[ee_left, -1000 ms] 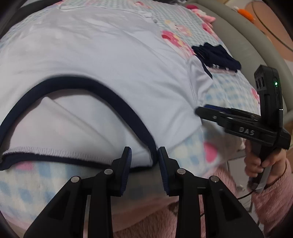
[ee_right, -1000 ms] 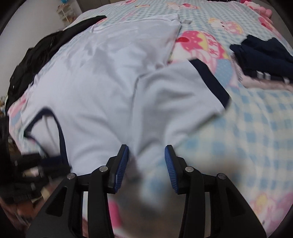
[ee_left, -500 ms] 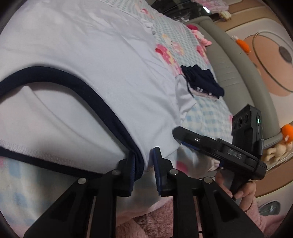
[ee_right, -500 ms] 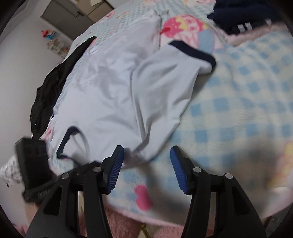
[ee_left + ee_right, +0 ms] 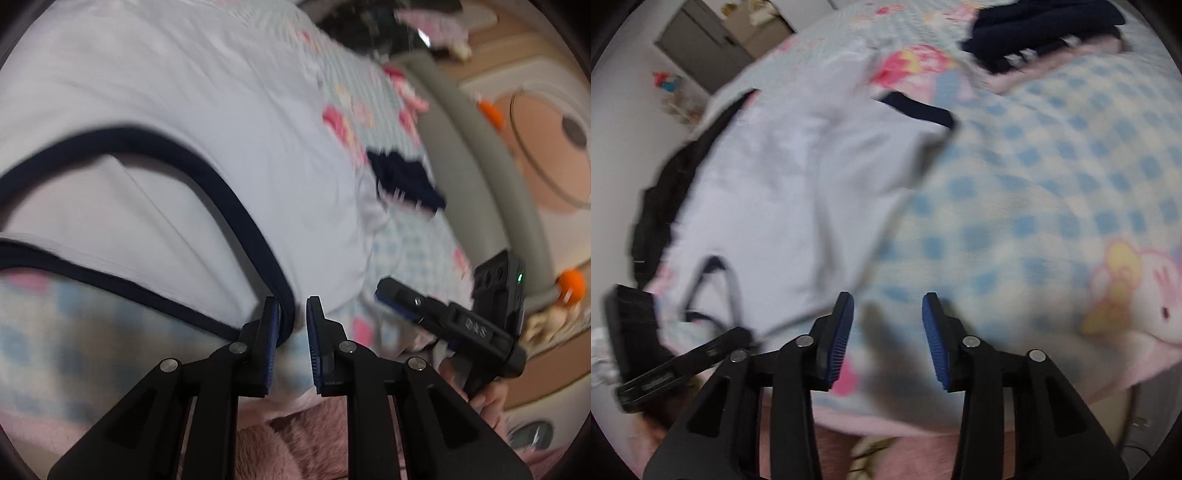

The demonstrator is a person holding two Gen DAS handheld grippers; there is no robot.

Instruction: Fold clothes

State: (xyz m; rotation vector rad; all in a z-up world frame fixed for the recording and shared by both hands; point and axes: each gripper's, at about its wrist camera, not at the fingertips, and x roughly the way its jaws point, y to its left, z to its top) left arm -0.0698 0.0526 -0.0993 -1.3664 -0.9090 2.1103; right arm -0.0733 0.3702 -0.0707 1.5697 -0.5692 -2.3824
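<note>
Nearest to us a fuzzy pink sleeve (image 5: pixel 295 439) fills the bottom of the left wrist view, and beyond it the bed's blanket (image 5: pixel 1034 206), blue-and-white checks with pink cartoon figures, edged in pink. On it lies the white T-shirt (image 5: pixel 207 122), trimmed in dark navy, spread flat with its neckline toward us and one sleeve folded inward in the right wrist view.

Our left gripper (image 5: pixel 291 314) has its jaws drawn close with the navy collar (image 5: pixel 255 240) between them; the left pad touches the binding, while a thin gap shows at the right pad, so we cannot tell if the cloth is truly pinched. These jaws have just been closing, much narrower than a second ago, when they stood apart in front of the collar edge. Our right gripper (image 5: pixel 888 321) stands about half open over bare blanket just beside the shirt's shoulder edge, holding nothing; a second ago the shoulder cloth lay between its pads.

Farther off a small pile of dark navy clothes (image 5: pixel 1034 29) rests on the blanket, well apart from the shirt, and a black garment (image 5: pixel 661 206) lies along its far side. Beyond are a grey padded bed rail (image 5: pixel 491 177), a tan play mat (image 5: pixel 546 155) on the floor, and a grey cabinet (image 5: pixel 701 40) against a white wall.
</note>
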